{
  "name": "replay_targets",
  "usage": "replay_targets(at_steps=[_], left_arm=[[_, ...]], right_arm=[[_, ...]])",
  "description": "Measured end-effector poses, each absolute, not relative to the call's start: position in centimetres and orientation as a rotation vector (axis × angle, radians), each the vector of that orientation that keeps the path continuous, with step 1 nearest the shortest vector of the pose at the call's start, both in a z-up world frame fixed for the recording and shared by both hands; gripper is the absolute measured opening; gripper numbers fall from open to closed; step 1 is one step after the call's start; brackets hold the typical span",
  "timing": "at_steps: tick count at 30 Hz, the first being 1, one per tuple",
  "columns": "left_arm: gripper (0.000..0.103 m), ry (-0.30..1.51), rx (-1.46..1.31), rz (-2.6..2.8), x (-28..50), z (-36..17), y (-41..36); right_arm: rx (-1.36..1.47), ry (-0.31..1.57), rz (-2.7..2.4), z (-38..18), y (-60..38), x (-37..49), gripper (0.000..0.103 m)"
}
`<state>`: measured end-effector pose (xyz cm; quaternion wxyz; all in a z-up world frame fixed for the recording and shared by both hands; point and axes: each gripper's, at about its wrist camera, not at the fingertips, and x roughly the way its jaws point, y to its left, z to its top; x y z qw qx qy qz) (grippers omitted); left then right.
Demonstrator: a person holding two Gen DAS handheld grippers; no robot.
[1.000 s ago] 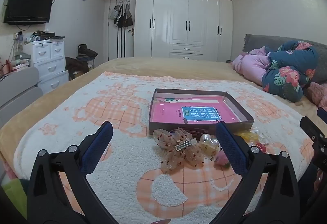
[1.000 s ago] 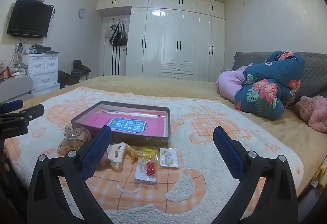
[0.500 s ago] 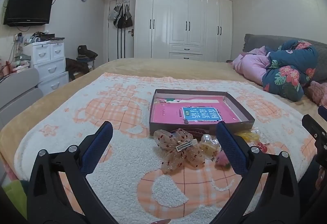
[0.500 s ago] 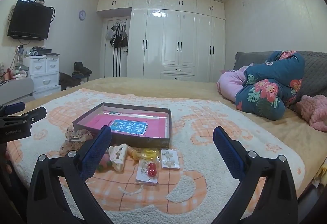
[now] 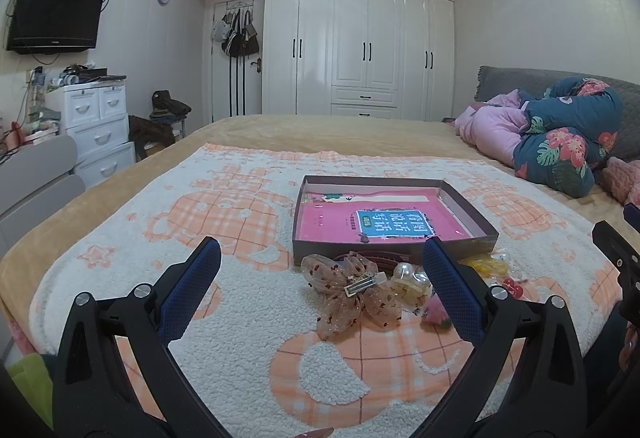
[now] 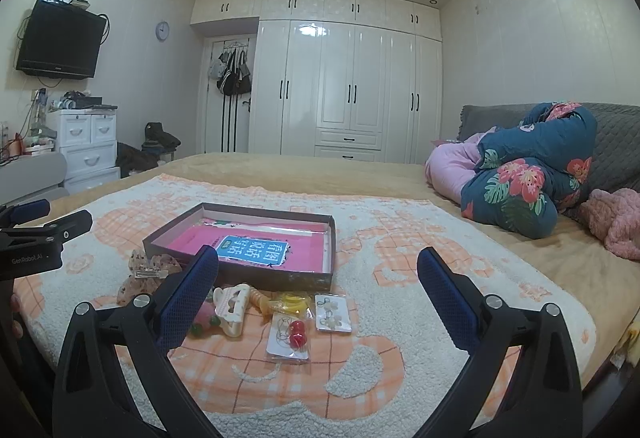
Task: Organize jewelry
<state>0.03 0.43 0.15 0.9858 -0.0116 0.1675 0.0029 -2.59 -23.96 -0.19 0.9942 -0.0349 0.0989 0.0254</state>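
Observation:
A shallow brown box with a pink book inside lies on the blanket. In front of it lie a sheer dotted bow clip, a cream claw clip, yellow pieces, a red bead packet and an earring card. My left gripper is open and empty, just short of the bow. My right gripper is open and empty, above the packets.
The orange and white fleece blanket covers a tan bed. Folded quilts lie at the right. White drawers and a TV stand at the left, wardrobes at the back.
Both views have lifted slightly and the right gripper has drawn back a little. Nothing on the blanket has moved.

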Motion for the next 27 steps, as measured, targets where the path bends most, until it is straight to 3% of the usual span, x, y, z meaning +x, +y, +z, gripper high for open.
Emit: replay_targets(at_steps=[27], left_arm=[[0.092,0.331,-0.011,0.011,-0.18,0.44,0.27]], right_arm=[[-0.071,0.200,0.055,-0.17,-23.75,-2.59,0.097]])
